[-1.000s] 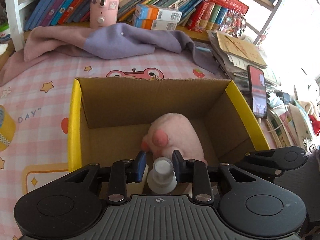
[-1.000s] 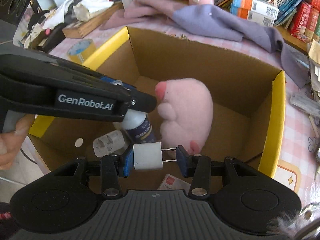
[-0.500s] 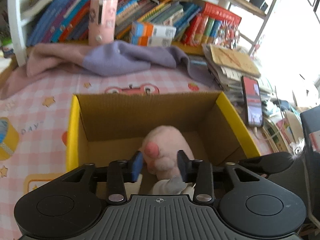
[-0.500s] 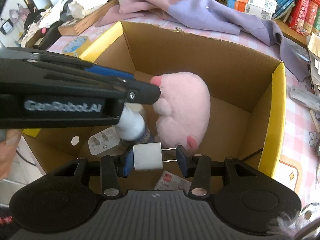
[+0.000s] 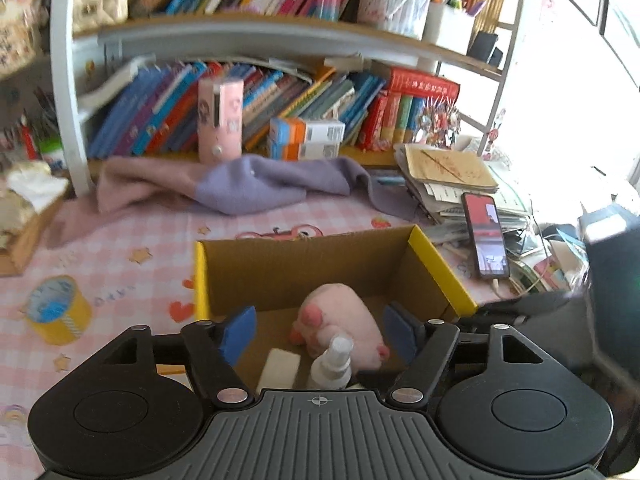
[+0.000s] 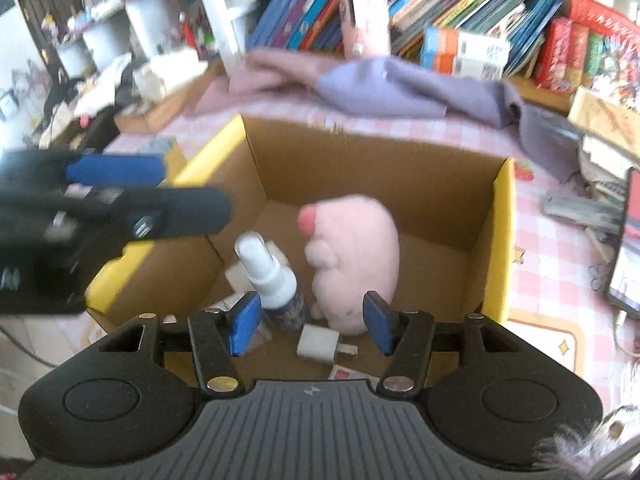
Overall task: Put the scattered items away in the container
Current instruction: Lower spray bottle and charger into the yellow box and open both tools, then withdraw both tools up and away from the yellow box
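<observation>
Both grippers hang over the cardboard box [image 6: 498,216] with yellow-edged flaps, and both are empty. The left gripper [image 5: 320,330] has its blue pads spread wide, nothing between them. The right gripper [image 6: 308,322] is just the same, jaws parted and holding nothing.

Down inside the box: the pink plush toy [image 6: 354,258] lies in the middle, and beside it the white spray bottle [image 6: 270,276] stands upright, leaning a touch. Right at the near side the white charger plug [image 6: 320,344] lies on the box floor — prongs pointing toward the right-hand pad, touching neither pad. A second white block [image 5: 279,370] lies flat near the bottle (too blurred to name). From the right wrist view the left gripper [image 6: 120,200] shows as a dark blur above the box's left wall.

Outside on the pink checked cloth [image 5: 132,248] sits a yellow tape roll [image 5: 58,314], well apart from the box.
</observation>
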The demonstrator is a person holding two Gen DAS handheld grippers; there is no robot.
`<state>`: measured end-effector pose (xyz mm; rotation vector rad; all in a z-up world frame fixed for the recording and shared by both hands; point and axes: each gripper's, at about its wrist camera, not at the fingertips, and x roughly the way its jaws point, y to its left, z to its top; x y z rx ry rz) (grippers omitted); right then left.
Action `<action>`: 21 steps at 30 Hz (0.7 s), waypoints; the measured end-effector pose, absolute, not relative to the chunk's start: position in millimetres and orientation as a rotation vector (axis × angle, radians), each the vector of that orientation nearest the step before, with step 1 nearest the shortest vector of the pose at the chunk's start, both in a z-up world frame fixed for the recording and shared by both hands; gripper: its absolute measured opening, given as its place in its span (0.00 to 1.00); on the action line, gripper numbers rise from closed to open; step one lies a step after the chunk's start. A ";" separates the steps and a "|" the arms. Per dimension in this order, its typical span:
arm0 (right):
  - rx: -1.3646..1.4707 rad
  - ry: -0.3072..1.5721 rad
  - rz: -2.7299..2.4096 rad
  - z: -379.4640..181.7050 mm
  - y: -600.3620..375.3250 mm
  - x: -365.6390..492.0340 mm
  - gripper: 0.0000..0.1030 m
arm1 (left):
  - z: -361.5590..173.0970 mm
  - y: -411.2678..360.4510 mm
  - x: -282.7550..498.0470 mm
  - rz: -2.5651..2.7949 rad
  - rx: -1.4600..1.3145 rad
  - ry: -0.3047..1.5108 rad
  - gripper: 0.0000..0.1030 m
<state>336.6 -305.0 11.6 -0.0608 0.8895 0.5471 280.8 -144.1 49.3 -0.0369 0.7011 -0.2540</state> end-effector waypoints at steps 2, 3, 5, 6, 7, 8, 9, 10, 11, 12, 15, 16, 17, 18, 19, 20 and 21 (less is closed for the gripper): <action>-0.046 0.854 0.534 20.0 -307.2 329.4 0.54 | 52.5 -140.1 270.0 -0.238 -0.032 0.689 0.73; -0.039 0.833 0.526 24.4 -308.2 325.4 0.55 | 53.6 -137.5 264.4 -0.228 -0.034 0.682 0.75; -0.029 0.798 0.509 32.3 -310.2 317.8 0.56 | 55.7 -131.4 254.5 -0.207 -0.042 0.670 0.79; -0.025 0.780 0.497 35.7 -310.8 313.9 0.56 | 56.0 -128.5 250.0 -0.200 -0.045 0.665 0.81; -0.021 0.767 0.487 38.3 -310.9 311.0 0.56 | 56.1 -125.4 245.3 -0.192 -0.047 0.659 0.82; -0.016 0.753 0.476 40.7 -311.5 307.4 0.56 | 55.8 -122.4 241.0 -0.184 -0.047 0.654 0.83; -0.010 0.740 0.462 43.0 -312.1 303.1 0.57 | 55.1 -119.6 237.0 -0.173 -0.043 0.650 0.84; -0.005 0.729 0.450 44.6 -312.3 299.5 0.58 | 54.2 -117.0 233.4 -0.161 -0.038 0.649 0.86; -0.001 0.717 0.435 46.1 -312.5 295.1 0.58 | 52.9 -114.3 229.5 -0.148 -0.036 0.648 0.86; 0.002 0.705 0.419 47.2 -312.9 290.4 0.59 | 51.6 -111.2 225.5 -0.137 -0.037 0.647 0.86; 0.000 0.672 0.370 49.0 -313.8 273.9 0.62 | 48.3 -101.4 214.2 -0.114 -0.052 0.645 0.88; -0.002 0.665 0.357 48.7 -313.8 268.9 0.63 | 47.4 -98.4 210.6 -0.109 -0.056 0.642 0.89; -0.002 0.662 0.344 47.7 -313.5 263.7 0.63 | 46.3 -95.2 207.0 -0.105 -0.062 0.639 0.90; 0.002 0.666 0.330 45.9 -313.2 258.7 0.64 | 45.0 -91.9 203.4 -0.102 -0.067 0.637 0.90; 0.009 0.675 0.316 43.8 -313.0 254.0 0.64 | 43.5 -89.1 200.6 -0.099 -0.071 0.638 0.90; 0.020 0.687 0.302 41.4 -313.1 249.3 0.64 | 42.0 -86.1 198.2 -0.096 -0.075 0.642 0.90; 0.030 0.697 0.289 39.0 -313.0 244.5 0.64 | 40.4 -83.1 195.5 -0.093 -0.078 0.644 0.90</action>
